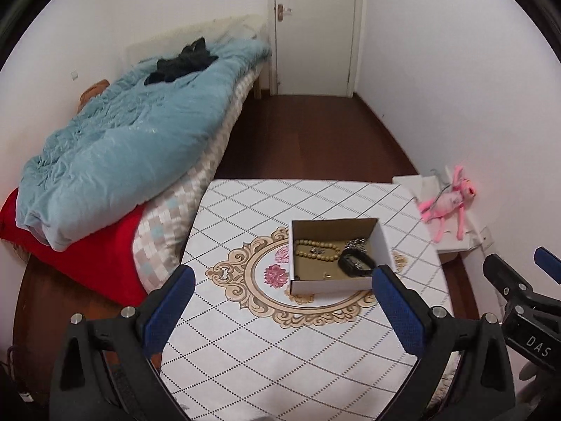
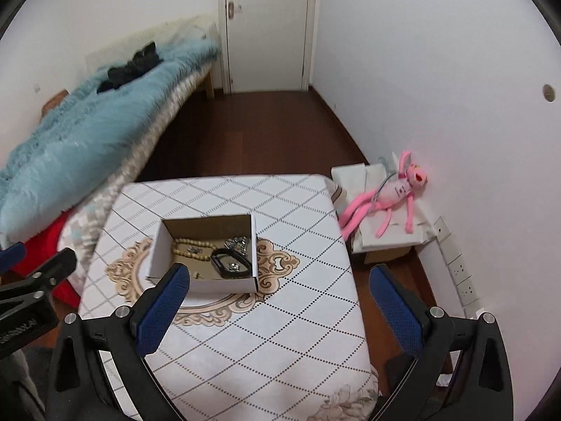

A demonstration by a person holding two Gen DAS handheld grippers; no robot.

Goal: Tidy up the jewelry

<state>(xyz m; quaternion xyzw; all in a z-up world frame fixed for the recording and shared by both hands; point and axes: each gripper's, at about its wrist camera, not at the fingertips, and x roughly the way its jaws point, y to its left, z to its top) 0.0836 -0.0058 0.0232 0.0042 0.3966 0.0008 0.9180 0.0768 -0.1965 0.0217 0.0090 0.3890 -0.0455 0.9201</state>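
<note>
An open cardboard box (image 1: 384, 242) stands on the table's middle; it also shows in the right wrist view (image 2: 157, 245). Inside lie a beige bead necklace (image 1: 317, 249) (image 2: 194, 245), a black bangle (image 1: 356, 265) (image 2: 231, 263), a silver chain piece (image 1: 356, 244) (image 2: 236, 244) and small bits. My left gripper (image 1: 284, 284) is open and empty, held above the table just short of the box. My right gripper (image 2: 280, 282) is open and empty, near the table's right edge, its left finger (image 2: 164, 308) in front of the box.
The table (image 1: 280, 351) has a white diamond-pattern cloth. A bed with a blue duvet (image 1: 122, 140) stands to the left. A pink plush toy (image 2: 385, 196) lies on a white box by the right wall. A shut door (image 1: 315, 28) is at the back.
</note>
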